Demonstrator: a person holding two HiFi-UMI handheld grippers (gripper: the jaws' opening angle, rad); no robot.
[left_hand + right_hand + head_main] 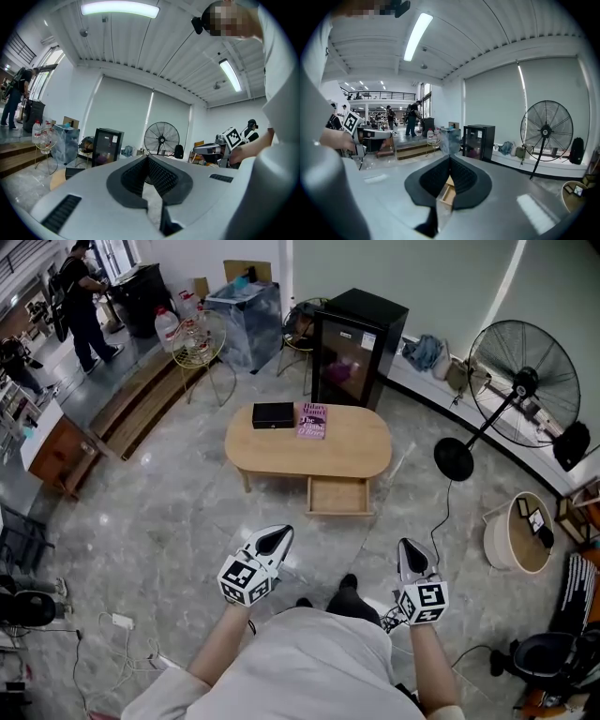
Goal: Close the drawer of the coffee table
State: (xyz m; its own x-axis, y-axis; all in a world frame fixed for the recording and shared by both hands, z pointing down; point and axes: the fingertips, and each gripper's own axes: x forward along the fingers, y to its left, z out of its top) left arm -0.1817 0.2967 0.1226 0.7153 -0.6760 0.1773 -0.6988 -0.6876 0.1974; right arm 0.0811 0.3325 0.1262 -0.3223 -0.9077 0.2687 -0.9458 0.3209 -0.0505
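Right, nearest the person, both grippers sit low in the head view: left gripper (pixel 278 536) around seven o'clock, right gripper (pixel 410 549) around five, each with its jaws pressed together and nothing between them. From them, at twelve o'clock and well apart, the drawer (pixel 339 495) stands pulled out of the coffee table (pixel 366 448). This looks like the approach; next, a closed tip must meet the drawer front and push straight in. Farther on, a black box (pixel 273 414) and a book (pixel 312 420) rest on top.
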